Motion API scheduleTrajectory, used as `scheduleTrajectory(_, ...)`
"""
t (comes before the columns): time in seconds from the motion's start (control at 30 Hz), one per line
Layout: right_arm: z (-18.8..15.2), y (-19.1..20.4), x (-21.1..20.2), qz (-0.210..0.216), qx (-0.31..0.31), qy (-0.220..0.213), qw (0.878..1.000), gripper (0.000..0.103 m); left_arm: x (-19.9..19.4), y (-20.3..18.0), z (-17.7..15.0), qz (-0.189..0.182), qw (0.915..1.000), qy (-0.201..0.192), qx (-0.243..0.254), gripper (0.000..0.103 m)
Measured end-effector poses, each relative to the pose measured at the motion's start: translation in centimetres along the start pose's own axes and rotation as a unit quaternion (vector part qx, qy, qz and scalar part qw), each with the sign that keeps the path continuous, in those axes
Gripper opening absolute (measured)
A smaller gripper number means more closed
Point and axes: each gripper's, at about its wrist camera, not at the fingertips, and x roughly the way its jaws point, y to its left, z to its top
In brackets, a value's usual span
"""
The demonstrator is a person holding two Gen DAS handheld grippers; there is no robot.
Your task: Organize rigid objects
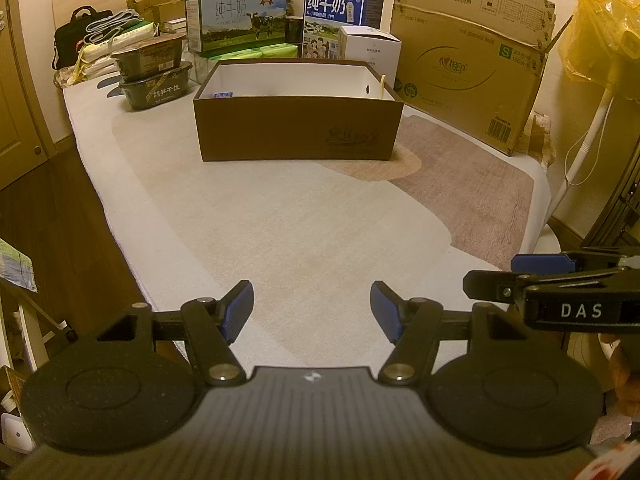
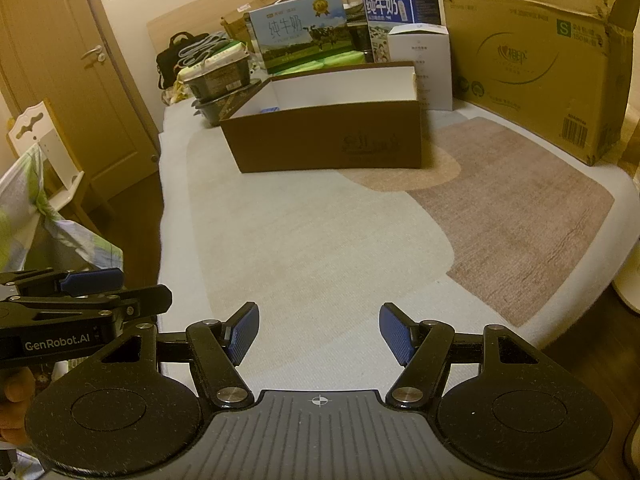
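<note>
An open brown cardboard box [image 1: 298, 130] with a white inside stands on the mat at the far middle; it also shows in the right wrist view [image 2: 328, 140]. A small blue item [image 1: 223, 95] lies in its left corner, mostly hidden. My left gripper [image 1: 312, 306] is open and empty, low over the near end of the mat. My right gripper [image 2: 319, 330] is open and empty beside it. The right gripper shows side-on at the right edge of the left wrist view [image 1: 520, 270]. The left gripper shows at the left edge of the right wrist view [image 2: 120, 288].
Two dark stacked food tubs [image 1: 154, 76] stand left of the box. Milk cartons [image 1: 236, 18], a white box [image 1: 370, 50] and a large cardboard carton [image 1: 472, 64] line the back. A door [image 2: 80, 80] and a chair [image 2: 40, 144] stand on the left. A floor-fan pole [image 1: 588, 136] stands on the right.
</note>
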Motion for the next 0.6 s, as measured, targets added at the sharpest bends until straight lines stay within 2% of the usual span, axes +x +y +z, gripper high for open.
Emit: scheduleTrajectory(0.6, -0.01, -0.13, 0.07, 0.0, 0.001, 0.0, 1.0, 0.067, 0.17, -0.18, 0.06, -0.001, 1.0, 0.0, 0.001, 0.062)
